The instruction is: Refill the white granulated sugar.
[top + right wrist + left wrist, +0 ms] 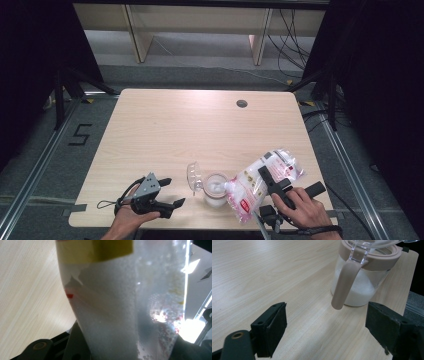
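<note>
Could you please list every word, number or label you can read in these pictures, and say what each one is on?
"5": black marking on the floor left of the table.
Red label on the plastic bag of white granules: printed, too small to read.
Yellow patch and red print on the bag in the right gripper view: blurred, unreadable.
Clear jar with pink rim: no text visible.

a lab or recording room is suggested: a bare wooden table [200, 130] is set on grey carpet between floor rails [40, 160], flanked by black curtains [385, 90]. loose cables [292, 35] are seen at the far right, and a taped number [80, 134] at the left.
</note>
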`<state>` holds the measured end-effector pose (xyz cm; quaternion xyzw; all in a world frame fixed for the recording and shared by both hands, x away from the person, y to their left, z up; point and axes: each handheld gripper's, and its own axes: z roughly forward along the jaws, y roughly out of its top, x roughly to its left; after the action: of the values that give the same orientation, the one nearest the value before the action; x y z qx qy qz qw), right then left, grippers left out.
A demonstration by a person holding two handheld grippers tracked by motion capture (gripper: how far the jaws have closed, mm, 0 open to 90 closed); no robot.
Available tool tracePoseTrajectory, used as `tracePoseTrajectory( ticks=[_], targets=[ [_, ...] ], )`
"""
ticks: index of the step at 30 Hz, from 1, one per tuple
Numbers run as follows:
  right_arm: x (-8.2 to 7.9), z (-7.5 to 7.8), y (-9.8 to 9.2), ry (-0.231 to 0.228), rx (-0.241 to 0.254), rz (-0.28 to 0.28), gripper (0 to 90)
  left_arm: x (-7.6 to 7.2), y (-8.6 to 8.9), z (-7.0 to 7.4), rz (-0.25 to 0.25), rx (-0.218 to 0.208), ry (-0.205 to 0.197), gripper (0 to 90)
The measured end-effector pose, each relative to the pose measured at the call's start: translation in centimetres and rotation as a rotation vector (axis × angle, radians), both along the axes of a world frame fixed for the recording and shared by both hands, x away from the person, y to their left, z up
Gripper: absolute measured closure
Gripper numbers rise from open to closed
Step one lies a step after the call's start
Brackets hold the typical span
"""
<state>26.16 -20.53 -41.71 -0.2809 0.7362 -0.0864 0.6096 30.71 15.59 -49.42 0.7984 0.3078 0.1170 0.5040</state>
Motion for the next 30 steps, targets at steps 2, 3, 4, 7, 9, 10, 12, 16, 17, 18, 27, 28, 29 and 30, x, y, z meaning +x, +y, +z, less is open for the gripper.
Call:
tracePoseTrajectory(
  ticks=[2, 3, 4, 7, 9, 10, 12, 16, 17, 18, 27, 28, 29, 30],
  targets=[
    [0.00, 0.00, 0.00, 0.000, 0.000, 0.001, 65.4, -0.01, 0.00, 0.00, 0.000, -0.001, 0.001, 16.9],
    [-0.01, 0.01, 0.00, 0.000, 0.000, 0.001, 65.4, -0.01, 0.01, 0.00, 0.001, -0.001, 0.001, 16.9],
    [0.00, -0.01, -0.01, -0.001, 0.005, 0.003, 65.4, -0.01, 0.01, 0.01, 0.001, -0.002, 0.001, 16.9],
    [-0.01, 0.05, -0.03, -0.003, 0.004, 0.002, 65.5, -0.01, 0.01, 0.02, 0.001, -0.001, 0.001, 16.9],
    [0.01, -0.05, -0.08, -0.003, 0.020, 0.003, 65.5, 0.00, 0.01, 0.02, 0.000, 0.000, 0.000, 16.9],
    [0.00, -0.05, -0.09, -0.002, 0.020, 0.002, 65.5, -0.01, 0.01, 0.01, 0.000, -0.001, 0.001, 16.9],
    [-0.04, 0.03, -0.08, -0.003, 0.002, -0.003, 65.5, -0.01, 0.02, 0.02, 0.000, -0.001, 0.000, 16.9],
    [-0.02, 0.07, 0.00, -0.002, 0.004, 0.003, 65.6, -0.01, 0.02, 0.02, 0.000, 0.000, 0.000, 16.9],
    [-0.04, 0.08, -0.01, -0.003, 0.004, 0.002, 65.6, -0.01, 0.02, 0.02, 0.000, 0.000, 0.000, 16.9],
    [-0.04, 0.08, -0.01, -0.003, 0.004, 0.002, 65.6, -0.01, 0.01, 0.02, 0.000, 0.000, 0.000, 16.9],
    [-0.04, 0.05, -0.05, -0.003, -0.001, 0.000, 65.7, -0.01, 0.02, 0.02, 0.000, 0.000, 0.000, 16.9],
    [-0.03, 0.08, -0.03, -0.004, 0.000, 0.002, 65.7, -0.01, 0.01, 0.02, 0.000, 0.000, 0.000, 16.9],
    [-0.01, -0.02, -0.08, -0.001, 0.017, 0.002, 65.7, -0.01, 0.01, 0.02, 0.000, 0.001, -0.001, 16.9],
    [-0.01, -0.02, -0.08, -0.001, 0.017, 0.002, 65.7, -0.01, 0.01, 0.02, 0.000, 0.001, -0.001, 16.9]
  ],
)
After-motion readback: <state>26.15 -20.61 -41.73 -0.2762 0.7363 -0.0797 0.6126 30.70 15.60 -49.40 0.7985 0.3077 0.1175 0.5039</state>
